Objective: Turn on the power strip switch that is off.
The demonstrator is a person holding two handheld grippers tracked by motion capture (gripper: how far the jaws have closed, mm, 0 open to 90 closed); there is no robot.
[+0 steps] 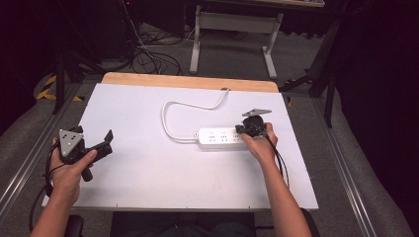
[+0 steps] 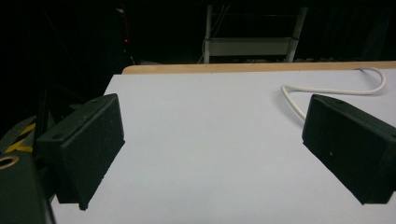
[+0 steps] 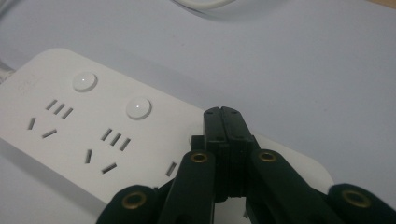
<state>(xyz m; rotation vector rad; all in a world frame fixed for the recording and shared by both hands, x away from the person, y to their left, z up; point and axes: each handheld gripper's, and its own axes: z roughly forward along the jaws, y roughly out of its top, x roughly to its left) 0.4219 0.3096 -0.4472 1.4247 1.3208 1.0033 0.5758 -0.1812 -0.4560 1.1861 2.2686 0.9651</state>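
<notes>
Your right gripper (image 1: pixel 245 130) sits over the right end of the white power strip (image 1: pixel 220 138), jaws pressed together with nothing between them; in the right gripper view the closed tips (image 3: pixel 222 122) come down at the spot where the third round button would be, but contact can't be confirmed. The power strip lies flat on the white surface (image 1: pixel 148 168), right of centre, long side running left to right. Two round white buttons (image 3: pixel 85 81) show clearly in the right gripper view, each above a socket group of three short slots plus angled slots below. A faint mark near the strip's left corner (image 3: pixel 29 84) is too blurred to read; no brand or label legible anywhere. The white cord (image 1: pixel 170 106) leaves the strip's left end, loops back and runs up toward the surface's wooden far edge (image 1: pixel 188 80). Your left gripper (image 1: pixel 96 143) is well apart from the strip, over the surface's left side, held in your left hand (image 1: pixel 69 170), jaws spread wide and holding nothing; in the left gripper view the two black pads (image 2: pixel 93 140) stand far apart over bare white surface, with the cord (image 2: pixel 299 93) looping beyond the right one.
</notes>
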